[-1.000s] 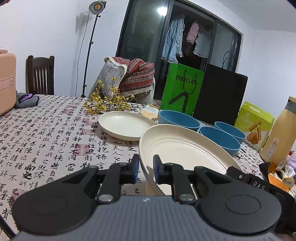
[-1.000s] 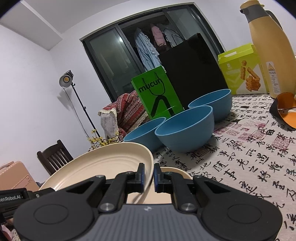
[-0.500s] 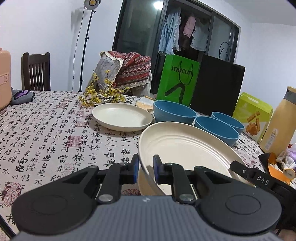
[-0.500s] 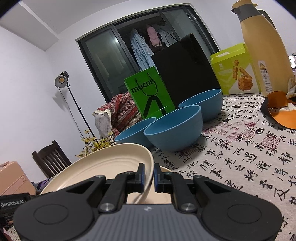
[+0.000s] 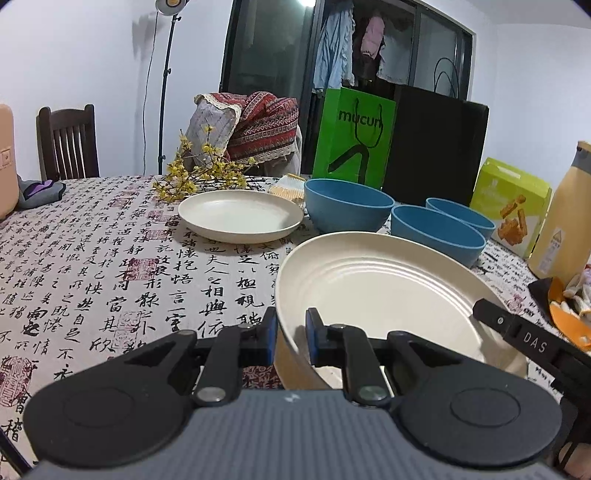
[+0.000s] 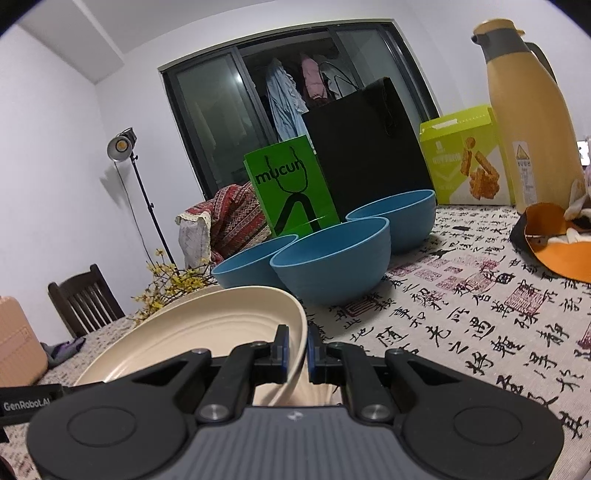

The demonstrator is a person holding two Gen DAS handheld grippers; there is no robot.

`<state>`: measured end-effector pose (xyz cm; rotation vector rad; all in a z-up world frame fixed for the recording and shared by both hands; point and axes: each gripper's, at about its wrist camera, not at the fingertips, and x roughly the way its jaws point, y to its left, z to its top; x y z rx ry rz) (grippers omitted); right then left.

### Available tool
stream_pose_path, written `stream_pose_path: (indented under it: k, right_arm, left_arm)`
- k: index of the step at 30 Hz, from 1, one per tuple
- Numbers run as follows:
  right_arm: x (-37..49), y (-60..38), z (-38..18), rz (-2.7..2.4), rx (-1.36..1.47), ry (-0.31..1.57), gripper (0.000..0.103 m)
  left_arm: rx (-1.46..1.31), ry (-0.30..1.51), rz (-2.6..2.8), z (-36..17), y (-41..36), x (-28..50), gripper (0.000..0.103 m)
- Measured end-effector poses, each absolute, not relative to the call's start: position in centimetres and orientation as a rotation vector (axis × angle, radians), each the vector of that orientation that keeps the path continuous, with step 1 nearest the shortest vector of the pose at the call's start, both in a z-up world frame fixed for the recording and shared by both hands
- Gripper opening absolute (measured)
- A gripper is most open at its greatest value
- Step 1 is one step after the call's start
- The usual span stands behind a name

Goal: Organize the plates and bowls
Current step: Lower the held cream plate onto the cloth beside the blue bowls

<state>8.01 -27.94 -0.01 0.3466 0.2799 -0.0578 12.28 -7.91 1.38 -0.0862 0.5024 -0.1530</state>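
Now, calligraphy tablecloth fills lower left; three empty blue bowls mid-frame; my left gripper and right gripper both clamp the cream plate.

White walls being lit by floor lamp; dark chair being set beside calligraphy-clothed table; dark window being seen behind.

You are in a lived-in home, at a dining worktop covered by a calligraphy-print cloth. A wooden dining chair stands at its far side, laundry hangs behind dark sliding glass doors, and a thermos jug, a snack box and shopping bags crowd the far edge.
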Motion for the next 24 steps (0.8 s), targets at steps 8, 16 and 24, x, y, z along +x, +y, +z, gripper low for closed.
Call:
stream_pose_path:
  k: [8, 16, 24]
  right_arm:
    - [8.2, -27.2, -0.3, -0.077, 0.276, 0.276, 0.01]
    - [8.7, -26.5, -0.1, -0.097, 0.22, 0.311, 0.01]
    - [9.2, -26.4, -0.2, -0.125, 0.211, 0.35, 0.01]
  left_arm:
    - [-0.039, 0.505, -0.127, 0.7, -8.7, 12.6, 0.016]
    - [0.006, 0.513, -0.103, 0.5, -9.3, 12.9, 0.017]
    - [0.043, 0.537, -0.086, -0.1, -10.0, 13.2, 0.017]
